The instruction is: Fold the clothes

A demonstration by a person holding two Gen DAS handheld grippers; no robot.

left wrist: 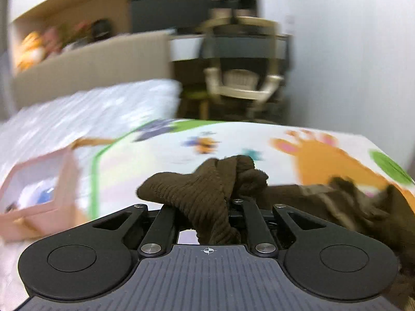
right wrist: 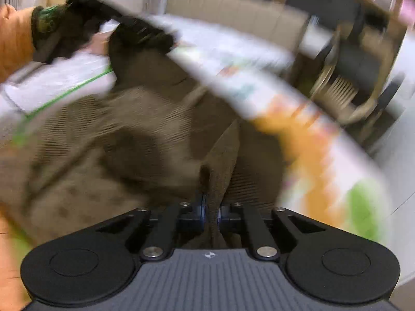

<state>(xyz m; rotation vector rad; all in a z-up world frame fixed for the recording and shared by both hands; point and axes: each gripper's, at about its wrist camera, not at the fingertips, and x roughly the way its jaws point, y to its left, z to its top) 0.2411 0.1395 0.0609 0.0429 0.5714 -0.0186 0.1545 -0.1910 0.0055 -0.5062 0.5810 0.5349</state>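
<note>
A brown ribbed knit garment [right wrist: 109, 140] lies spread over a colourful cartoon play mat [left wrist: 160, 160]. In the left wrist view my left gripper [left wrist: 228, 202] is shut on a bunched corner of the garment [left wrist: 202, 184], which piles up over the jaws and hides the fingertips. The rest of the cloth trails off to the right. In the right wrist view my right gripper [right wrist: 211, 213] is shut on a fold of the same garment, pinched between its blue-edged pads. At upper left of that blurred view, a gloved hand with an orange sleeve [right wrist: 15, 41] holds the left gripper [right wrist: 140, 33].
A pink box [left wrist: 39, 194] with small items stands at the left on the mat. Behind the mat are a white quilted cover [left wrist: 98, 108], a beige headboard [left wrist: 90, 67], shelves with toys, and a cream chair [left wrist: 241, 85] at a dark desk. A white wall is on the right.
</note>
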